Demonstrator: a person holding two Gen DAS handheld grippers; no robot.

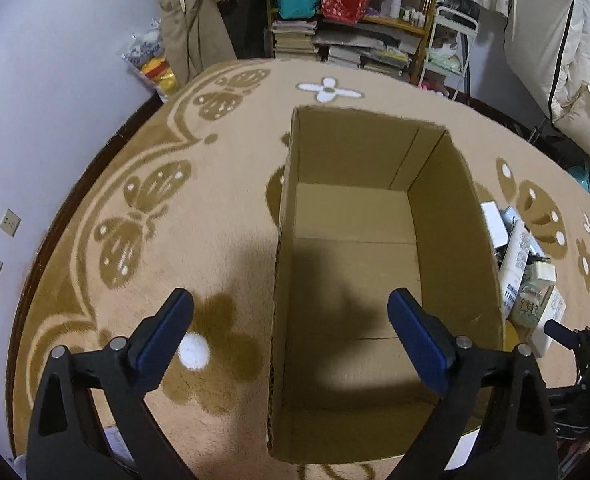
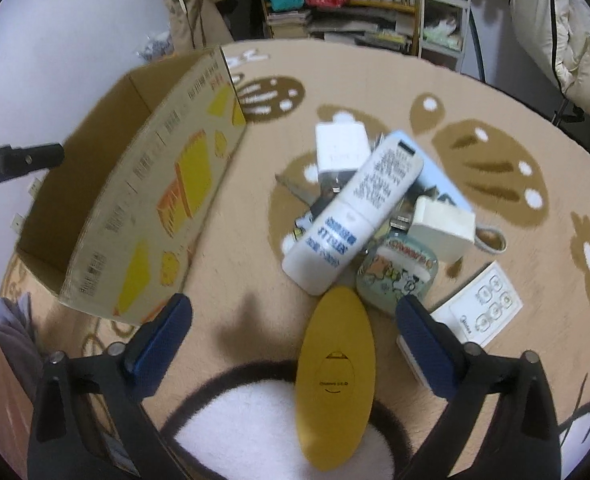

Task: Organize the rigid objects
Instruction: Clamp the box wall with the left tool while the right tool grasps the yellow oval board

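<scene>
An open cardboard box (image 1: 451,208) lies on the patterned rug with nothing inside; its printed outer wall (image 2: 167,196) shows in the right wrist view. My left gripper (image 1: 291,320) hangs open above the box's near left wall. My right gripper (image 2: 295,320) is open over a yellow oval object (image 2: 335,380) lying between its fingers. Beyond it sits a pile: a white remote control (image 2: 355,212) on top, a white charger (image 2: 341,146), a cream adapter (image 2: 443,228), a cartoon-printed case (image 2: 395,276) and a white flat remote (image 2: 479,312). The same pile (image 1: 523,268) shows right of the box.
The tan rug (image 1: 199,208) with brown butterfly and flower patterns covers the floor. Shelves (image 1: 355,20) with books, bags and bottles stand at the far side. A white wall (image 1: 47,100) is on the left. Pale bedding (image 1: 575,92) hangs at the right.
</scene>
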